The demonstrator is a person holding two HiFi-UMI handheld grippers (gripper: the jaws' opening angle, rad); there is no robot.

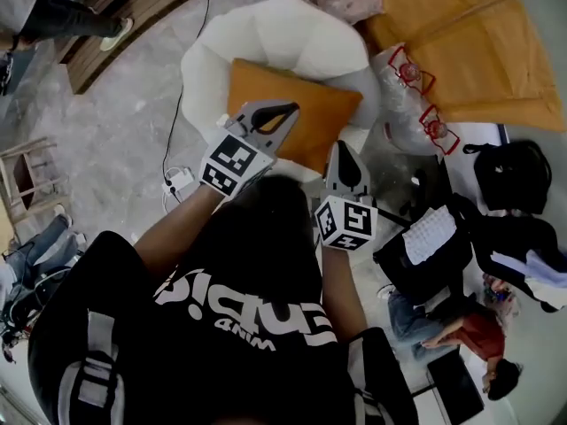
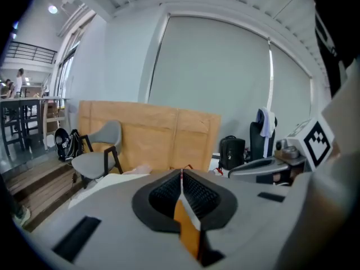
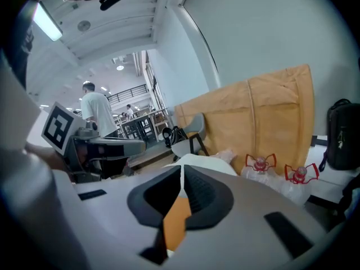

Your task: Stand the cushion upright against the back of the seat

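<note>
At the far left of the head view a white charger block lies on the marbled floor. Next comes our left gripper, marker cube toward us and nose over the near-left part of the orange cushion. In the left gripper view its jaws stand pressed together with nothing between them, and only a sliver of orange shows through the slot beneath the pads. The cushion lies on the seat of the white armchair, not upright. Its broad face looks up at us, its long axis runs from upper left to right across the seat, slightly skewed, and one corner points toward the chair's front edge. Its far edge sits near the backrest, though from this steep angle we cannot tell whether it leans there, or whether either gripper touches the fabric. Our right gripper hangs just beside the cushion's near-right edge, over the front of the seat. Its jaws too are closed tight and empty, with orange visible below them in the right gripper view. Right of the chair stand clear bagged bottles with red handles, in front of a tan cardboard sheet, and a black backpack rests further right.
</note>
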